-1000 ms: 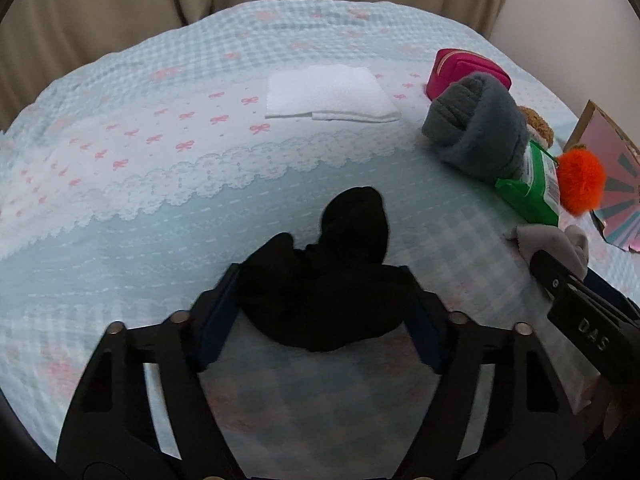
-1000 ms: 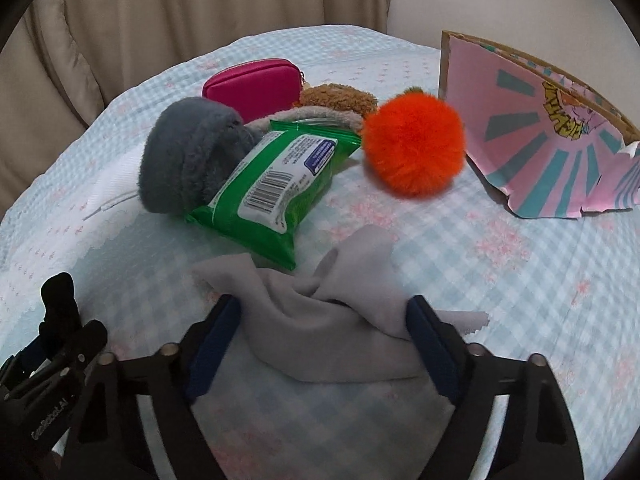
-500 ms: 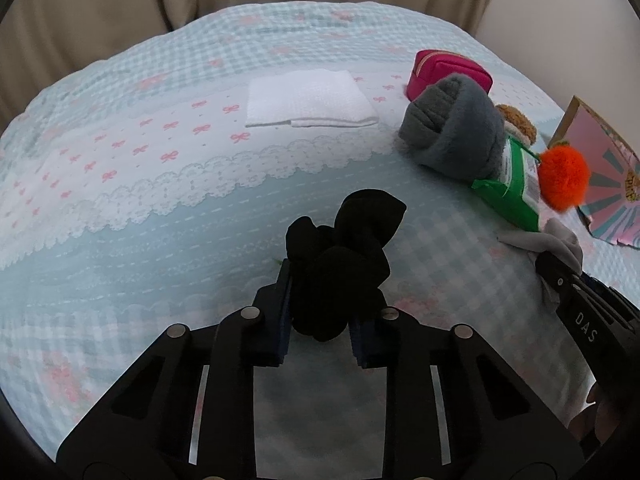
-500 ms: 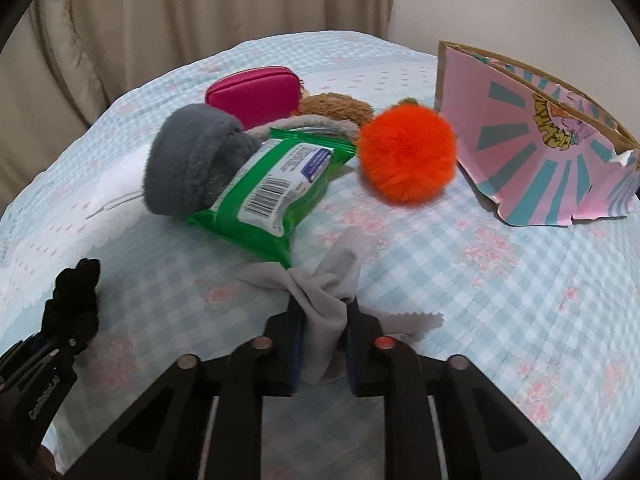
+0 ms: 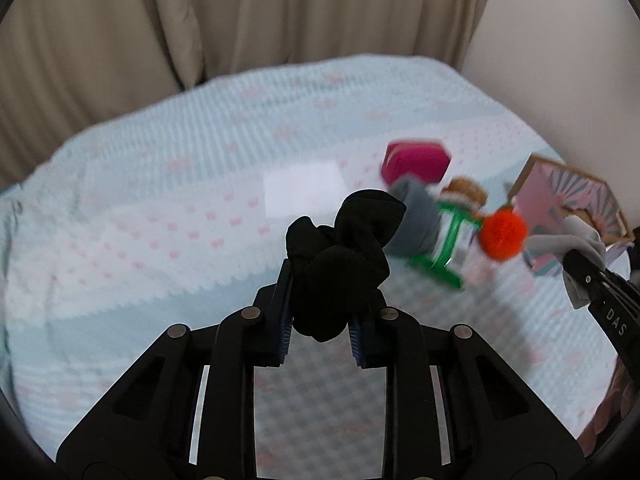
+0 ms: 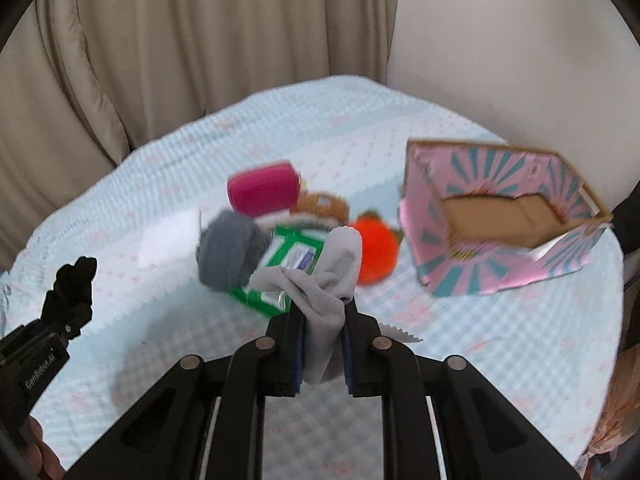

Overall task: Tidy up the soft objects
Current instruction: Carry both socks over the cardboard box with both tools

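Your left gripper (image 5: 320, 320) is clamped on the black cloth (image 5: 340, 256), bunched up between the blue pads and raised off the bed (image 5: 140, 280); your right gripper (image 6: 322, 344) is pinched on the grey cloth (image 6: 324, 292), also lifted, one zigzag edge trailing down near the cover. Past the right gripper sits the pile: green wipes pack (image 6: 294, 256) with the grey fuzzy item (image 6: 228, 252) touching its left side, and the orange pom-pom (image 6: 378, 252) just right of the pack. Behind those, the brown plush (image 6: 322, 206) and the magenta pouch (image 6: 264, 190). Right of the pile, apart from it, the pink-and-teal cardboard box (image 6: 500, 272) stands open with its brown floor showing. Far left of the pile lies a white folded cloth (image 5: 304, 192), flat (both views blurred, so details are soft). Beige curtain (image 6: 200, 48) at the far edge.
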A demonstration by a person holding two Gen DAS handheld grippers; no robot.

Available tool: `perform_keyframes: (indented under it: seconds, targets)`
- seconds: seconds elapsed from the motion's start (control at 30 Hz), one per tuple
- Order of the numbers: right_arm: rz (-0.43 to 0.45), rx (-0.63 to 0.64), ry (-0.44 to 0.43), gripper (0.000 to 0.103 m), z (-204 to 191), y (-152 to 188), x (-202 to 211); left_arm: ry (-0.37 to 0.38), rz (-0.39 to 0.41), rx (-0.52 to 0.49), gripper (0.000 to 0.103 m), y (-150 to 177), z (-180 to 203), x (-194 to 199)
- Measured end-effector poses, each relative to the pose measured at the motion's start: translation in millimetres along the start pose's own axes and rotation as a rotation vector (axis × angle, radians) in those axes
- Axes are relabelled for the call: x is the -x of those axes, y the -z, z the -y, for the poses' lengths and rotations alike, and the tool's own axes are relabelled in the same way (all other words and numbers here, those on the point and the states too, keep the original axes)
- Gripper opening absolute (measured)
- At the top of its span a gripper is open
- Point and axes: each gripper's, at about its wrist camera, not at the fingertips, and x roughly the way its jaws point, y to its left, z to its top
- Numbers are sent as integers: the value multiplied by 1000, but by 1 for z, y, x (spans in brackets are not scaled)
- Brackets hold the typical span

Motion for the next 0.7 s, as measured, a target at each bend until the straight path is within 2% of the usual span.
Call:
perform_keyframes:
  seconds: [0.2, 0.37, 0.5, 0.7]
  targets:
    - [25, -2, -15, 14, 20, -47, 63, -3, 47, 5, 20, -53, 22, 68]
    - [45, -14, -31, 14, 49, -87, 98, 18, 83, 11, 20, -90, 59, 100]
    - [70, -23, -33, 14, 79, -111, 113, 42, 104, 0, 20, -110, 109, 115]
    - [64, -29, -47, 14, 148, -146, 117, 63, 78, -16, 20, -127, 202, 117]
